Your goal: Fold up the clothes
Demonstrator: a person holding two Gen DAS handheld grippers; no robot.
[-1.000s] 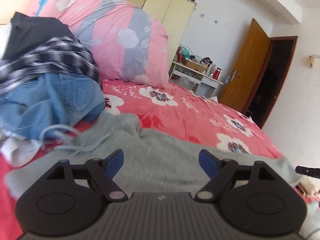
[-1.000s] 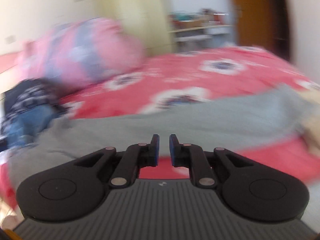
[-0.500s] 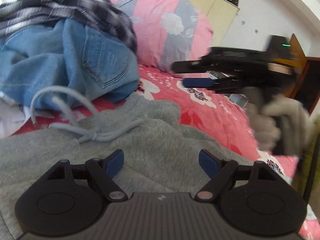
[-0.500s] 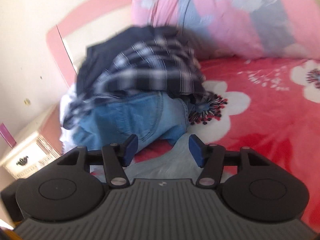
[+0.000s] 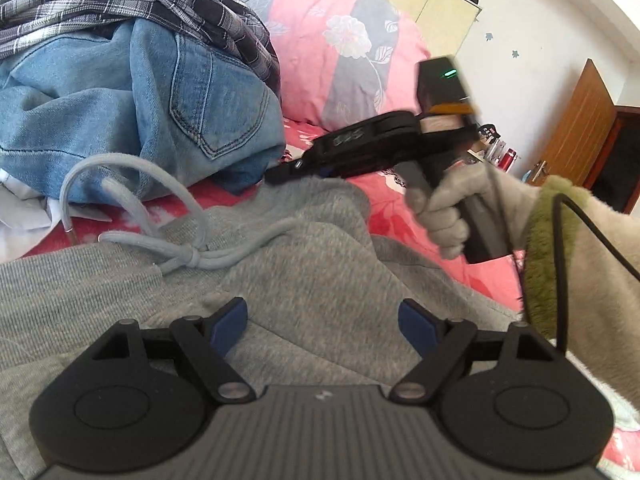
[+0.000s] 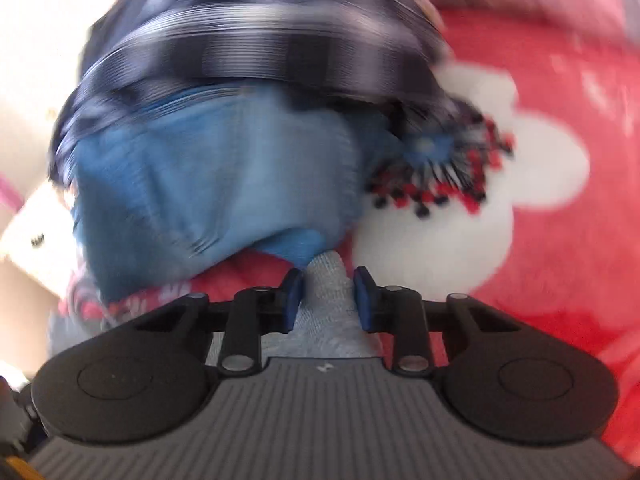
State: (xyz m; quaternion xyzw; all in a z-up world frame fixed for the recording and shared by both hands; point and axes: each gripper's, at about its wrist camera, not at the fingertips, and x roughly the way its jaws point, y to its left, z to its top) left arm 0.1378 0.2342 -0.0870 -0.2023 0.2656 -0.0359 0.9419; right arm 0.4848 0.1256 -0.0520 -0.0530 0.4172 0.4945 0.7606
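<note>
across the left wrist view, the left gripper [image 5: 322, 320] is hovering low over the grey hoodie [image 5: 280, 280], its blue-tipped fingers [image 5: 230, 322] spread wide with nothing between them, so it is released. the hoodie is lying spread over the red floral bedspread [image 5: 404, 216] and filling the near half of the scene, with its pale drawstring [image 5: 176, 236] looping and knotting on the left. farther left, a heap of blue jeans [image 5: 120, 112] is sitting under a dark plaid shirt [image 5: 140, 12], with a pink and grey pillow [image 5: 344, 56] leaning behind them. to the right, the right gripper [image 5: 280, 176] is reaching toward the far edge of the hoodie beside the jeans, carried by a hand [image 5: 452, 216] in a pale glove with a fuzzy green cuff [image 5: 540, 248] and a black cable [image 5: 576, 216] trailing over it; from this side its tips are lying close together. a wooden door [image 5: 576, 136] is standing at the far right. over in the right wrist view, which is blurring heavily, the right gripper [image 6: 327, 298] is sitting with a ridge of the grey hoodie [image 6: 326, 300] between its blue pads [image 6: 294, 296], which are standing narrowly apart on either side of the bunched cloth, grasping it. just beyond its tips the jeans [image 6: 212, 176] and plaid shirt [image 6: 260, 44] are piling up at far left, while the bedspread [image 6: 560, 240] with a white flower is stretching off to the right.
</note>
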